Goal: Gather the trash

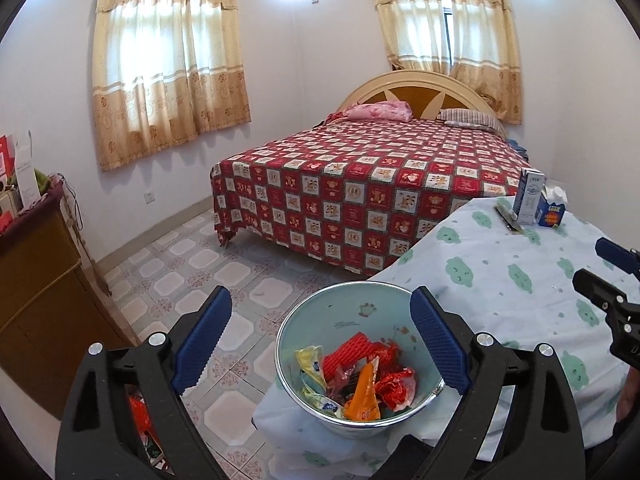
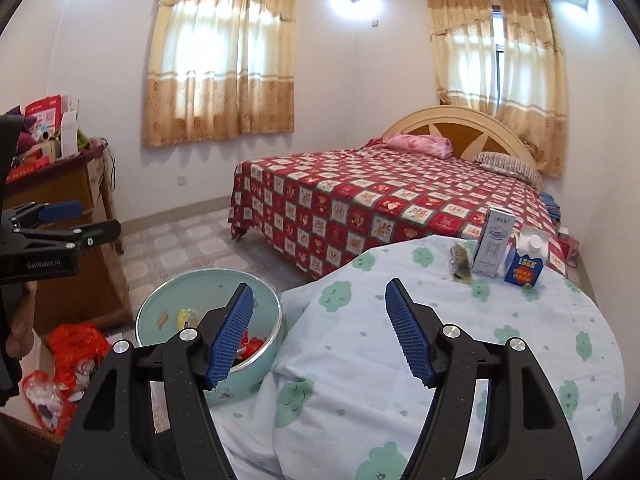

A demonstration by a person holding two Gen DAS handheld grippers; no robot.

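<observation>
Three pieces left at your table's far edge, tall carton, small carton, wrapper: both grippers released, take each upright carton across its flat sides.

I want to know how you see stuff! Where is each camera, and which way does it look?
Left wrist: sits on the left gripper, looking down over the bin of wrappers toward the bed; its own open jaws show, and the right gripper at the edge.
Right wrist: sits on the right gripper, looking across the table at the cartons; its own open jaws show, and the left gripper at the left.
Both see the bin, table, cartons and bed.
</observation>
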